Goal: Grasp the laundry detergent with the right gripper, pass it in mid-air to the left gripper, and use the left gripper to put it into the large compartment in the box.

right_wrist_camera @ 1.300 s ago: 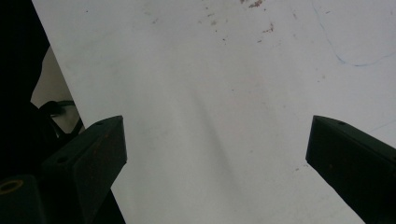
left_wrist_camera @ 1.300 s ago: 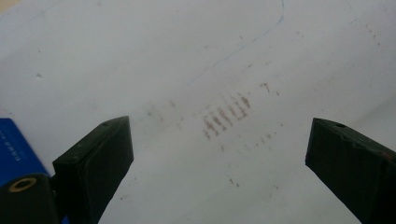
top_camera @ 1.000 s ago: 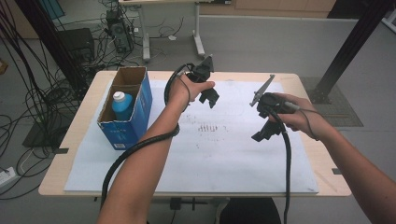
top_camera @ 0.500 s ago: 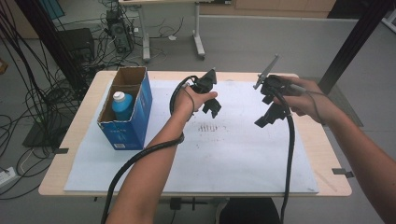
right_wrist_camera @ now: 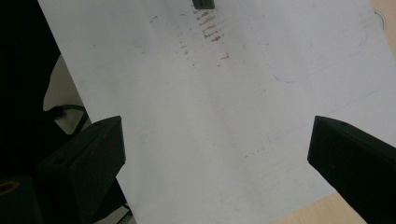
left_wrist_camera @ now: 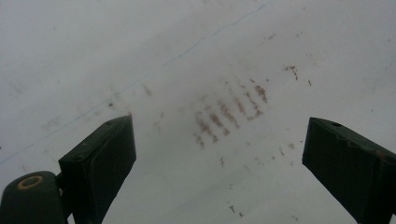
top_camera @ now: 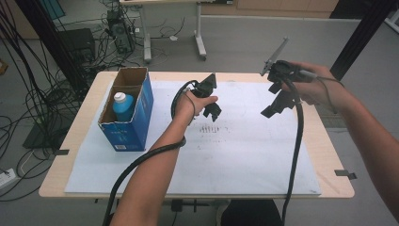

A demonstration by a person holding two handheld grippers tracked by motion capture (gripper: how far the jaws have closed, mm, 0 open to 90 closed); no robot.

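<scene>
Both pairs of black jaws stand wide apart with nothing between them. In the left gripper view the jaws frame a cluster of short brown smudge marks (left_wrist_camera: pixel 229 114) on the white paper sheet (left_wrist_camera: pixel 140 46), a row of about six or seven parallel strokes with loose specks scattered around them (a thin blue pen line crosses the sheet above). In the right gripper view the jaws frame a plain stretch of the same sheet, with the smudges (right_wrist_camera: pixel 205 25) at the top edge and a faint blue outline drawn to their right.

From the high view, the left gripper (top_camera: pixel 212 110) hangs just above the marks (top_camera: pixel 212 128), near the middle of the table and slightly toward its far side, jaws pointing down. The right gripper (top_camera: pixel 277 106) is held higher and well apart from it, above the sheet's far right part, a grey plate sticking up from its top. One cable trails from each gripper toward the near edge.

One white sheet covers most of the wooden table (top_camera: pixel 84 136). At the left end stands one open blue cardboard box (top_camera: pixel 136 117) holding one blue bottle (top_camera: pixel 123 106) with a white cap. Two forearms reach in from below.
</scene>
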